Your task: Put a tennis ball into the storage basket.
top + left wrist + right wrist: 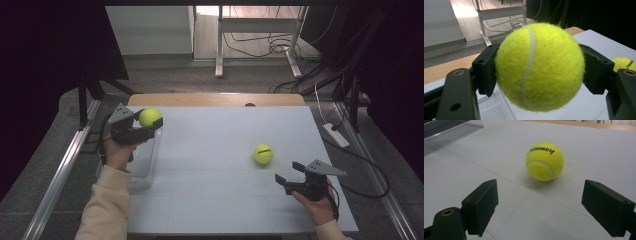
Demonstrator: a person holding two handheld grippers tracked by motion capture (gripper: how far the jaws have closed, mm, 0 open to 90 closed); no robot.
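Two tennis balls are showing: one tennis ball [149,117] is sitting clamped between the left gripper [150,121] jaws above the clear bin [145,167], while the second ball [263,154] is lying on the white table [215,200], near the right gripper [287,176], whose jaws are standing apart.

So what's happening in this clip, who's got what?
A person works at a white table with a gripper in each hand. The left gripper is shut on a yellow tennis ball and holds it in the air above a clear plastic bin at the table's left edge. A second tennis ball lies loose on the table. The right gripper sits low just short of it, jaws open and pointed at it, not touching.
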